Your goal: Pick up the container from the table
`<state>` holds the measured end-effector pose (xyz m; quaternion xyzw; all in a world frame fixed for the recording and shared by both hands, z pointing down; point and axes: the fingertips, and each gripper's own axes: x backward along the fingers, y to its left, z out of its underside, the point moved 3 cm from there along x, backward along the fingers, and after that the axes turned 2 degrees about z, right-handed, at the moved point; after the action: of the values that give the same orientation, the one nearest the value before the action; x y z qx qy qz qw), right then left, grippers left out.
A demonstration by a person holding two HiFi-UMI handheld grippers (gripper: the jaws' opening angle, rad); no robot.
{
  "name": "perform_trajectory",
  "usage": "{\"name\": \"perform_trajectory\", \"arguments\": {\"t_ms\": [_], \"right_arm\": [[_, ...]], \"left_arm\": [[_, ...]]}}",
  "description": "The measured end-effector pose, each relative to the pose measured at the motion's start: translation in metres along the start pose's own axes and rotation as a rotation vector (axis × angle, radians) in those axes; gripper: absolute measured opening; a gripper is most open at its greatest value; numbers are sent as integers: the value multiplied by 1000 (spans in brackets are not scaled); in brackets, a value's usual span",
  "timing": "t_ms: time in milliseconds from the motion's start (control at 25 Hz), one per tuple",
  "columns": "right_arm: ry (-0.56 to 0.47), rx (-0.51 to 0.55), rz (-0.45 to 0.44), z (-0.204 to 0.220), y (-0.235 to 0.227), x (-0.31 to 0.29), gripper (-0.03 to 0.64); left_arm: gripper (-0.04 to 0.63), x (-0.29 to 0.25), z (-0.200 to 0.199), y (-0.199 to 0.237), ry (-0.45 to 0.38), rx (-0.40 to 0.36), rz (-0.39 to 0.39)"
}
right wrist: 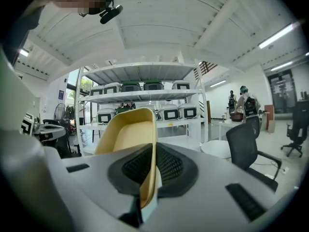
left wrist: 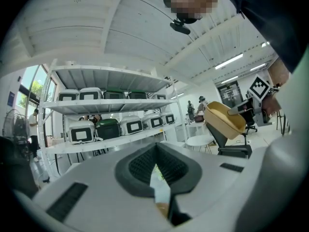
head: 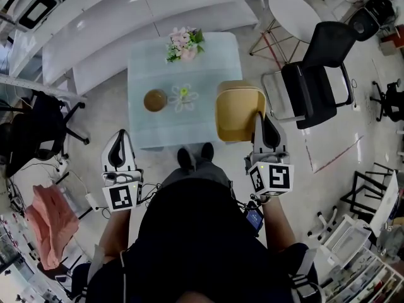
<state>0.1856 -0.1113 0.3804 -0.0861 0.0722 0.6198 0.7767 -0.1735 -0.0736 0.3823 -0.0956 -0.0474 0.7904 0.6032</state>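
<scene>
My right claw (right wrist: 148,178) is clamped on the right-hand wall of the yellow container (right wrist: 126,134), with the rim pinched between the pads. From there the tub runs away from me and off to the left, long axis near-to-far. It's tilted over the near right corner of the counter (head: 158,87) and looks clear of it to me. My left claw (head: 120,137) is pressed together on nothing, well apart at the near left, so this lift is all on the right.
</scene>
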Motion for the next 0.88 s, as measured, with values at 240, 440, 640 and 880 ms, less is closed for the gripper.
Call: {"name": "perform_trajectory", "arguments": {"t_ms": [240,440,640,880], "right_arm": [[-42,16,4,-13,4,16,15],[-90,54,12,-16,8,26,15],[-112,68,27,-19,10,34,15],[-118,78,27,-18,13,37,15]], "left_arm": [[3,4,-5,5,-1,-13,-3],[3,8,-11,5,-41,4,9],[3,12,-15,4,-36,14,8],[3,14,-19,2,-55,31,11]]}}
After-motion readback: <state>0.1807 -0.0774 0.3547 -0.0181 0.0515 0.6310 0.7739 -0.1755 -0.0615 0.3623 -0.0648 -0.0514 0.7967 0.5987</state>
